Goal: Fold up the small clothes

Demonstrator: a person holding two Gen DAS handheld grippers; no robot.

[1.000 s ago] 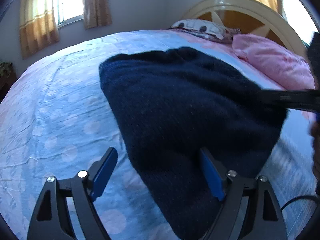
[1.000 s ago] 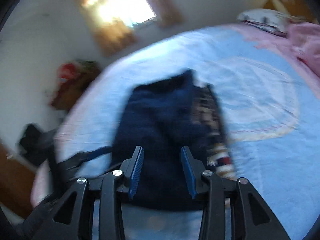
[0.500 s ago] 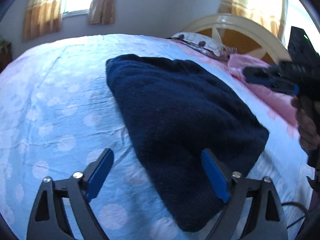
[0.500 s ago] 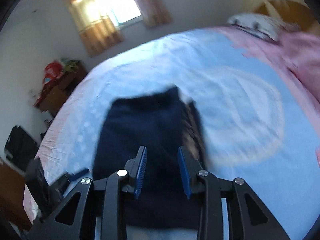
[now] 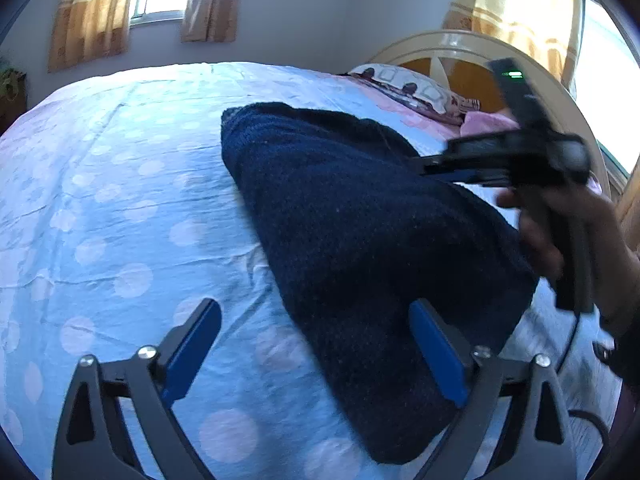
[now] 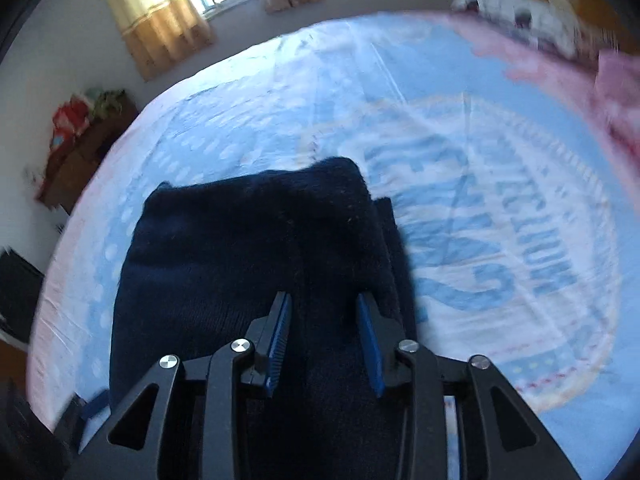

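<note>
Your left gripper (image 5: 316, 354) hung low over the bed (image 5: 120, 208) with its jaws spread wide and nothing between them; its right finger (image 5: 438, 358) sat against the near edge of the folded sweater (image 5: 360, 232), as it had half a second before, and the camera had edged a little closer to the fabric. The sweater lay folded on the blue dotted sheet, its long side running from the near edge of the bed toward the headboard (image 5: 460, 46), with the pillow (image 5: 404, 84) well beyond it.

Further right, your right gripper (image 5: 448, 170) had come back down: half a second earlier it was lifted off toward the headboard, and now it reached in over the far right side of the sweater. It was blurred there, so contact with the cloth could not be told. From its own camera, the right gripper (image 6: 326, 342) was partly open, about as wide as before, with dark sweater (image 6: 248, 248) lying beneath and between its fingers; no grip on the fabric was visible. The printed circle on the sheet (image 6: 500, 248) lay just right of the sweater.
</note>
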